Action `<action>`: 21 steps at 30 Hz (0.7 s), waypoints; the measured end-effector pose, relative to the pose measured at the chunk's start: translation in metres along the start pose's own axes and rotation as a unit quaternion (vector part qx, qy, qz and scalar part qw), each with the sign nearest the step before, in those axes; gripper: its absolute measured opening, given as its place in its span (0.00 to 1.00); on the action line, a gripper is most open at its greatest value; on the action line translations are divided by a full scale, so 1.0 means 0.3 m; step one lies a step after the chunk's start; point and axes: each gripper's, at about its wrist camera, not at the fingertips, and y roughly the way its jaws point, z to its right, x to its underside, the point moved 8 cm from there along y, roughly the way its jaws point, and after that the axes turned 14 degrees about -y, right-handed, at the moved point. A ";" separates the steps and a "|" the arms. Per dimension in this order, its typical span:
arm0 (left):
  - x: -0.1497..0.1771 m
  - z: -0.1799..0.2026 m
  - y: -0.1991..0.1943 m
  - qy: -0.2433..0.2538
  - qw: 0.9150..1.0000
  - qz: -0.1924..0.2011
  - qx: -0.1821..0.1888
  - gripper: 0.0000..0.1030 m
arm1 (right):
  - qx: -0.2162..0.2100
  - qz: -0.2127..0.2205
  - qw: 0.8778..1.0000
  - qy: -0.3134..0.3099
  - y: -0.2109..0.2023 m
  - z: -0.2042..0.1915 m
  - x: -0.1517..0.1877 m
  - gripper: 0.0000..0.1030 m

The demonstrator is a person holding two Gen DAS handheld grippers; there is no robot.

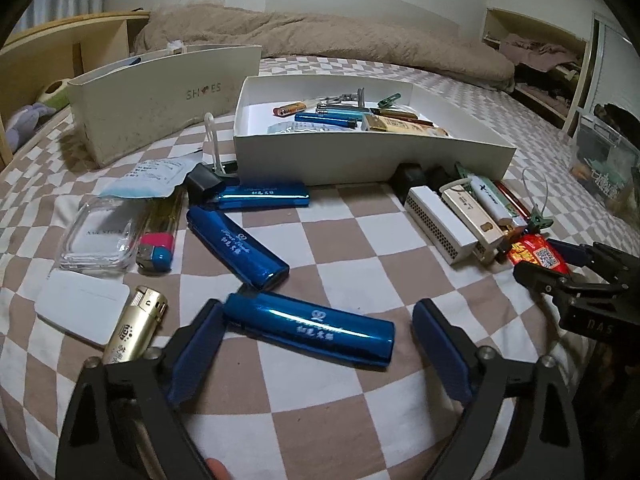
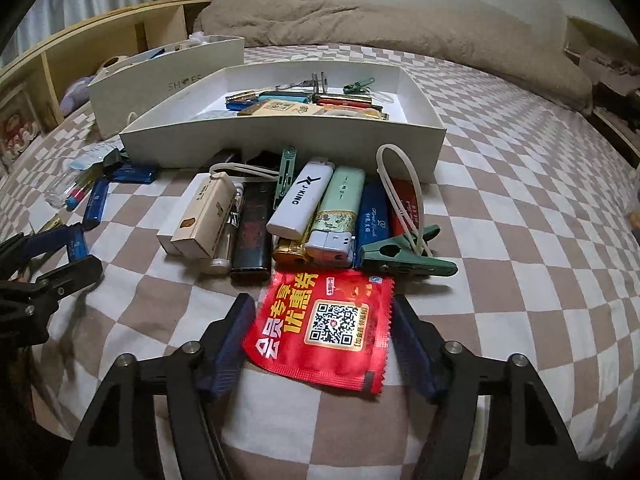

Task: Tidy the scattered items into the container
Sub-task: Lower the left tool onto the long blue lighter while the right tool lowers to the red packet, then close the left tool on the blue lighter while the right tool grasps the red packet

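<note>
A white shallow box (image 1: 360, 158) (image 2: 280, 140) on the checkered bed holds several lighters and clips. My left gripper (image 1: 316, 324) is open, its jaws on either side of a blue lighter (image 1: 312, 330) that lies on the sheet; the left pad touches its end. My right gripper (image 2: 324, 320) is open around a red sachet (image 2: 324, 328) lying flat on the sheet; it also shows in the left wrist view (image 1: 538, 256). Two more blue lighters (image 1: 236, 246) (image 1: 260, 196) lie beyond the left gripper.
A pile of lighters, a matchbox (image 2: 208, 212) and green clips (image 2: 404, 256) lies before the box. Left are a gold lighter (image 1: 134, 328), a white card (image 1: 80, 312), a clear case (image 1: 98, 236) and a shoe box (image 1: 160, 96). A beige blanket (image 1: 320, 36) lies behind.
</note>
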 end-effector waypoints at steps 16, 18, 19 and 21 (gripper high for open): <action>0.014 0.024 -0.056 -0.008 1.000 -0.005 0.017 0.81 | -0.027 0.001 1.000 0.016 -0.026 0.038 0.011 0.34; 0.011 0.029 -0.066 -0.009 1.000 -0.002 0.019 0.81 | -0.031 0.002 0.999 0.017 -0.032 0.039 0.014 0.34; 0.008 0.032 -0.071 -0.009 1.000 -0.001 0.019 0.81 | -0.035 0.003 0.999 0.018 -0.037 0.039 0.015 0.33; 0.001 0.039 -0.083 -0.010 1.000 0.003 0.021 0.81 | -0.043 0.007 0.999 0.022 -0.050 0.036 0.011 0.33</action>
